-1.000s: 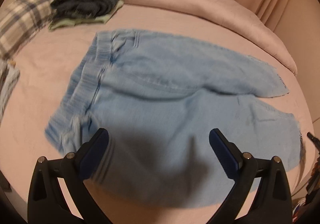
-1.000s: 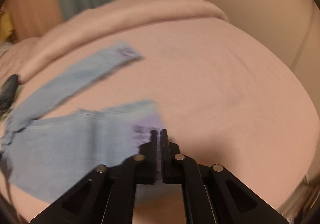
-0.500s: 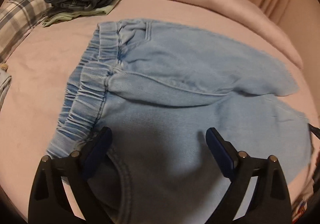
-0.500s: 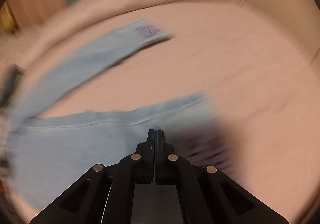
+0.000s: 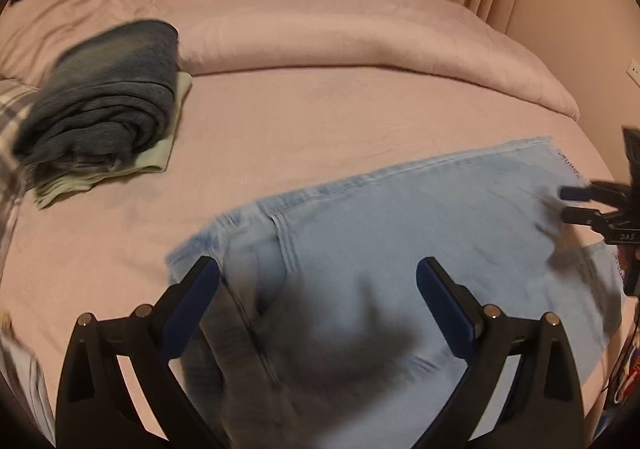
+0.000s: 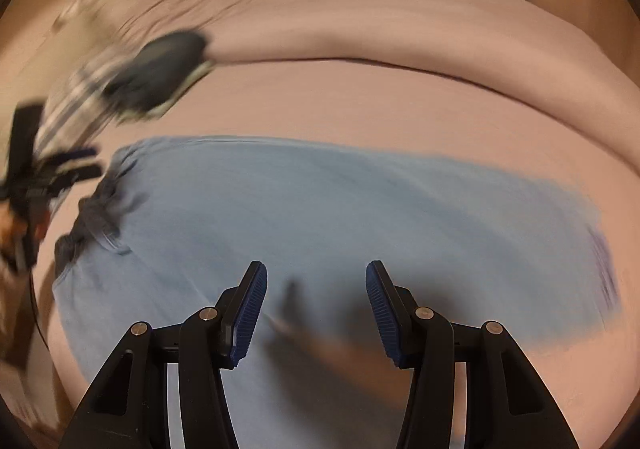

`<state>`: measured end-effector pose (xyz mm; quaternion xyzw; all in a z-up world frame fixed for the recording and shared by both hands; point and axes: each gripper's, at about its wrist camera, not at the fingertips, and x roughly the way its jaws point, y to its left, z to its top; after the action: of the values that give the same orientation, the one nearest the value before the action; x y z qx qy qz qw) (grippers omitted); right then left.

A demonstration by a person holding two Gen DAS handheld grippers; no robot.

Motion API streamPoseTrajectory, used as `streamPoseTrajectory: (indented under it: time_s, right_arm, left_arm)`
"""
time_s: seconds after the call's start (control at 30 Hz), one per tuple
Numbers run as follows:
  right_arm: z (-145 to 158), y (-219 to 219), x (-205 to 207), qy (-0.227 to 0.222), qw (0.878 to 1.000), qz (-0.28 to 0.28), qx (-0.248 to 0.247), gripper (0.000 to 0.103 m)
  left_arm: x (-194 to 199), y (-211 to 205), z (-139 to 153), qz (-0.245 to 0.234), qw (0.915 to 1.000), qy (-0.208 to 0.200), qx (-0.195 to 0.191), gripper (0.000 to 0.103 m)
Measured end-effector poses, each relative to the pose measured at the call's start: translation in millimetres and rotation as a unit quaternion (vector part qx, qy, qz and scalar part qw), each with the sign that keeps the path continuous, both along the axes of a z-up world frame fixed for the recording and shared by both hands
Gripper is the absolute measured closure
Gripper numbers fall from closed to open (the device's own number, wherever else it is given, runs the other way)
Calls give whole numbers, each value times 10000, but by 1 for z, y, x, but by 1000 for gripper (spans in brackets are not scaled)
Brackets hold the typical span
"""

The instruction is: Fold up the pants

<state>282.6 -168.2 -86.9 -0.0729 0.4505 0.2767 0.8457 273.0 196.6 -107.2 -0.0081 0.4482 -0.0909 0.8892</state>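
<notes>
Light-blue pants (image 5: 420, 249) spread flat on pink bed (image 5: 320, 117), lower centre. Left gripper (image 5: 318, 291) spread wide, empty. Right gripper (image 6: 316, 293) opening, nothing between pads. Folded dark clothes (image 5: 104, 97) upper left.

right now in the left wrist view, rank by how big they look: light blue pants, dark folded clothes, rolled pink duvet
1. rolled pink duvet, though it lies farthest, so unsure against the pants
2. light blue pants, nearest the camera
3. dark folded clothes, clearly smallest

text: "DAS" | on: right gripper (image 5: 568, 203) body | other print: illegible
</notes>
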Motion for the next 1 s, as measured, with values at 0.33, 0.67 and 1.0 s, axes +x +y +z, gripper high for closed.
streamPoseTrajectory:
  time_s: [0.33, 0.67, 1.0]
  right_arm:
    - [-10, 98, 92, 320, 9926, 1093, -410, 45]
    - [-36, 116, 105, 1029, 9729, 1605, -1305, 43]
    - [-15, 151, 62, 83, 9672, 1592, -1978, 91]
  left_arm:
    - [72, 33, -37, -659, 9934, 935, 78, 5]
    - [71, 32, -49, -1015, 9862, 1286, 258, 36]
    - [53, 49, -37, -382, 9953, 883, 135, 69]
